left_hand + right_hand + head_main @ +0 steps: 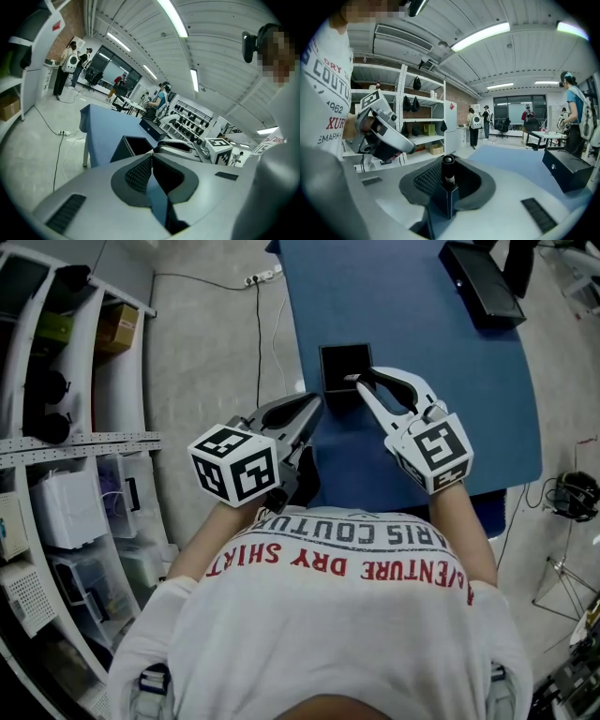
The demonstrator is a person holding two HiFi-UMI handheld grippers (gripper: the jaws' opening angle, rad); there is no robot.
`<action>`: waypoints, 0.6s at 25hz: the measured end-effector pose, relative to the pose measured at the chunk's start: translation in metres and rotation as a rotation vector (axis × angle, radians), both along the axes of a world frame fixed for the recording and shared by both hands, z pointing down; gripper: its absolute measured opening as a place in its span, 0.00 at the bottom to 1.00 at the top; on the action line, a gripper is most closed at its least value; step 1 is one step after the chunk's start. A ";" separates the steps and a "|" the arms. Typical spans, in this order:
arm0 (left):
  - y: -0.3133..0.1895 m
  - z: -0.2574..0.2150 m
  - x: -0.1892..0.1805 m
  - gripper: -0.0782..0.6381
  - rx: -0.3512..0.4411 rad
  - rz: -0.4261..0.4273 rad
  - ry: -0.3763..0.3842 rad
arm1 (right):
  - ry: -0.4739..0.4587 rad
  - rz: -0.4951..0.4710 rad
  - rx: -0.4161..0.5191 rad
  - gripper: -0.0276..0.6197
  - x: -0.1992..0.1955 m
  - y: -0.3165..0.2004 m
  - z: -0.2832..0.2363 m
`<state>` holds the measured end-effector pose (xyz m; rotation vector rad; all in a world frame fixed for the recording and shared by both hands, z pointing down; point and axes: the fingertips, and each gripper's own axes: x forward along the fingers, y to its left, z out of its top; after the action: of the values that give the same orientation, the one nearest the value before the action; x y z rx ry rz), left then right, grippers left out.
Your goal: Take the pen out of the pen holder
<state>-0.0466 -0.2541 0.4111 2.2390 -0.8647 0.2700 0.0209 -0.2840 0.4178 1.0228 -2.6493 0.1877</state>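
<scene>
**A:** ok so where's the pen (448, 169) right now, out or not?

**B:** not out. It's standing upright in the pen holder (337, 367), the square black one on the blue table (422, 362), close to the edge nearest the person. Only the dark top end pokes up, right above one corner of the holder.

**A:** and the right gripper (358, 381)?

**B:** clamped on it. In the right gripper view the pen's top sits between the two ribbed pads, and both are pressed against it. From the head view, that gripper reaches in from the right and its tips are over the near part of the holder.

**A:** left gripper (318, 401) doing anything?

**B:** nope. Its jaws are closed tip to tip with nothing in them (you just see blue table through the gap further back). The tips are just beside the holder's near left corner. Can't tell if they touch it.

**A:** anything else around?

**B:** a flat black box (480, 282) at the table's far right corner, well apart from the holder. There are white shelves (84, 362) off to the left.
</scene>
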 end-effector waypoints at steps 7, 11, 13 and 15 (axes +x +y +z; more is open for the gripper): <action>0.007 -0.008 0.003 0.15 0.022 -0.004 0.003 | -0.019 0.014 0.045 0.18 0.006 0.001 -0.019; 0.016 -0.015 0.004 0.15 0.037 -0.012 -0.001 | -0.048 0.026 0.065 0.18 0.011 0.007 -0.033; 0.021 -0.018 0.004 0.15 0.045 -0.013 -0.003 | -0.054 0.029 0.082 0.18 0.012 0.010 -0.041; 0.027 -0.021 0.005 0.15 0.052 -0.013 -0.004 | -0.061 0.032 0.104 0.18 0.012 0.014 -0.050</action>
<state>-0.0416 -0.2273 0.3906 2.2812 -0.8978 0.2490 0.0333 -0.2704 0.3682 1.1101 -2.7240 0.0898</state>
